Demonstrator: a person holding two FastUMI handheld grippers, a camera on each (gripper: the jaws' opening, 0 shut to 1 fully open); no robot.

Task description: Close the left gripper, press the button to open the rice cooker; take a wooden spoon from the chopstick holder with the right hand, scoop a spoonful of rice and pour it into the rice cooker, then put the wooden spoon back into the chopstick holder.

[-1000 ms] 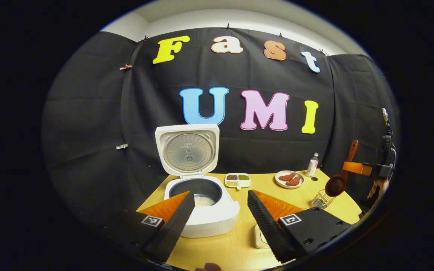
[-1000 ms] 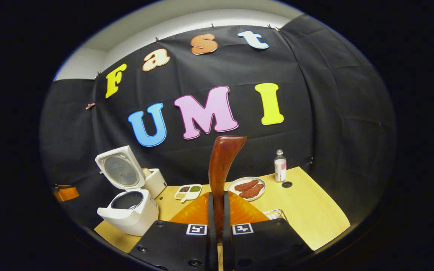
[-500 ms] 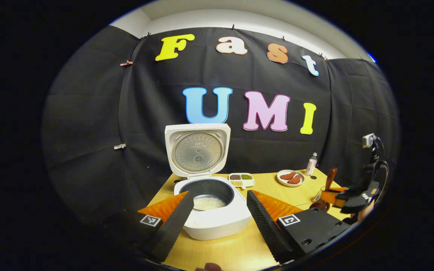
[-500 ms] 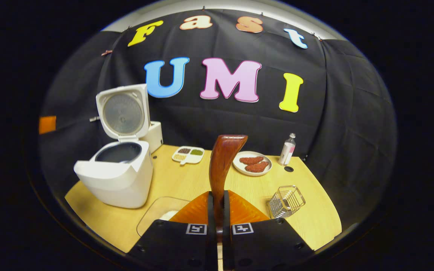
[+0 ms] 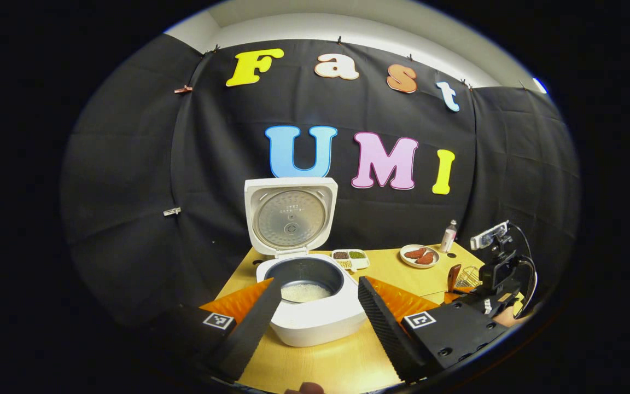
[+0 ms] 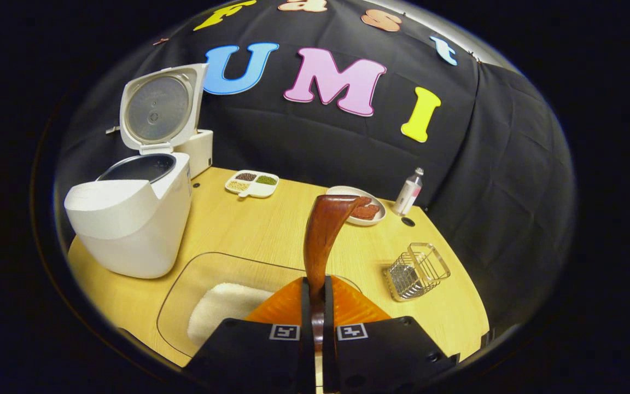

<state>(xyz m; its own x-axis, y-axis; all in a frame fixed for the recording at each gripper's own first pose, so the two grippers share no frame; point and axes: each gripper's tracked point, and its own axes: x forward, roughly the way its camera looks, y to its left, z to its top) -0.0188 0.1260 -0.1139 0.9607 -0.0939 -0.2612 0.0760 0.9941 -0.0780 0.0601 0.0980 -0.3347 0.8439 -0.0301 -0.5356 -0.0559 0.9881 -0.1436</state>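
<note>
In the left gripper view we are holding the left gripper [image 5: 318, 303] low in the frame with its fingers spread wide, pinching nothing and touching nothing; between them, at centre, the rice cooker [image 5: 315, 320] is standing with its lid [image 5: 291, 216] swung upright, and a patch of rice is showing in the pot. At the right edge of this frame we are bringing the right gripper [image 5: 465, 294] down near the table [image 5: 337, 364], with the wooden spoon [image 5: 453, 276] handle poking up above it and the chopstick holder [image 5: 471, 276] just behind. In the right gripper view the fingers at the bottom centre are pressed together on the spoon's handle, which is rising up the middle of the frame; the bowl end is hidden below. A clear tray of rice [image 6: 222, 303] is lying at lower left, just ahead of the fingers, the cooker is sitting at upper left, and the wire holder is at right of centre. We judge the scoop is the step in hand. The risks we are weighing: the smooth handle could twist in this narrow pinch once loaded, tipping grains onto the table on the way across, and a steep dig could shove the light tray instead of filling the spoon.
</note>
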